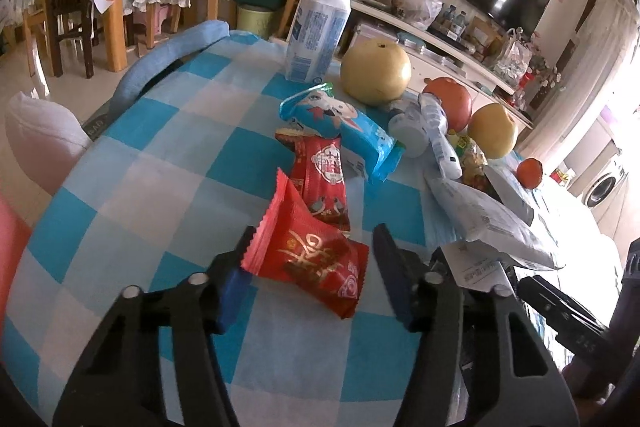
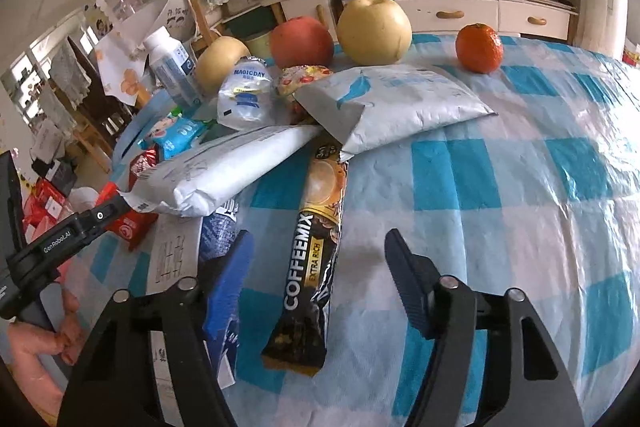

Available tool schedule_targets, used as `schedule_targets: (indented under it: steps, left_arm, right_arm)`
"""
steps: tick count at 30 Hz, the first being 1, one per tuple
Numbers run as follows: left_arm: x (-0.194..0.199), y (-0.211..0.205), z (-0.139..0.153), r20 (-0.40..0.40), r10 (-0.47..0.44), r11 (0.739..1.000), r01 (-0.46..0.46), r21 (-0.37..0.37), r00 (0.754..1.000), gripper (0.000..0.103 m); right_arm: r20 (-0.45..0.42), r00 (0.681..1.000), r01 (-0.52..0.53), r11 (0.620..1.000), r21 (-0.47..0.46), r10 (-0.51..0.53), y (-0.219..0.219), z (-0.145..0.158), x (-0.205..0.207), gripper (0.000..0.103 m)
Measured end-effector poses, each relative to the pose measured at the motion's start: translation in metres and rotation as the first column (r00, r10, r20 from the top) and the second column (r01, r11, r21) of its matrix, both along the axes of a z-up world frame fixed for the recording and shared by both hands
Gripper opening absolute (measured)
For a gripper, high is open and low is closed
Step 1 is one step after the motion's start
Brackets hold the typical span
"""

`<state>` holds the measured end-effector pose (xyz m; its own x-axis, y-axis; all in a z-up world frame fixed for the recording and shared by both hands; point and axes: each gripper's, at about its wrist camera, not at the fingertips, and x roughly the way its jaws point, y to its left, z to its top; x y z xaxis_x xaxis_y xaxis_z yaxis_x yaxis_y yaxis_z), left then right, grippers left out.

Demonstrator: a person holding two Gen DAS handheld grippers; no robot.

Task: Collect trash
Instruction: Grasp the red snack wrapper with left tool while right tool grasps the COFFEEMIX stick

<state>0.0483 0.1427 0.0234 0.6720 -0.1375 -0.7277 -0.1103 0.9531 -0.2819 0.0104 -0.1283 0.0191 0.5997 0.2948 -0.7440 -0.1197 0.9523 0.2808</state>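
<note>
A red candy wrapper (image 1: 316, 259) with gold writing lies on the blue-checked tablecloth (image 1: 160, 167), between the fingers of my left gripper (image 1: 312, 239). The left finger touches its edge and the right finger stands clear, so the gripper is open. Behind it lie a second red wrapper (image 1: 324, 171) and a blue snack wrapper (image 1: 344, 127). My right gripper (image 2: 319, 237) is open astride a black Coffeemix sachet (image 2: 316, 247), whose far end is tucked under a grey mailer bag (image 2: 400, 99). A white mailer bag (image 2: 224, 171) and a crushed plastic bottle (image 2: 246, 95) lie to the left.
A white bottle (image 1: 320, 27) stands at the far edge. Two pears (image 2: 374, 29), an apple (image 2: 302, 41) and a tangerine (image 2: 479, 47) sit behind the trash. A hand (image 2: 36, 343) holds the left gripper's handle. Chairs and a cluttered sideboard stand beyond the table.
</note>
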Motion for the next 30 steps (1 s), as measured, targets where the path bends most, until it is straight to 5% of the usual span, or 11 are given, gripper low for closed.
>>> schedule_targets:
  steps: [10,17,30]
  left_arm:
    - [0.003,-0.005,-0.013,-0.017,-0.009,1.0,0.008,-0.027,1.0,0.031]
    - [0.0,-0.006,-0.009,-0.013,-0.013,1.0,0.013,-0.01,1.0,0.026]
    - [-0.032,0.002,0.015,0.037,-0.045,0.999,0.045,-0.004,0.998,0.025]
  right_arm:
    - [0.017,0.999,-0.047,0.982,-0.183,0.051,0.026,-0.004,0.002,0.054]
    - [0.017,0.999,-0.037,0.988,-0.152,0.04,0.015,-0.005,0.003,0.027]
    - [0.006,0.999,-0.037,0.999,0.005,0.037,-0.014,-0.006,-0.018,0.019]
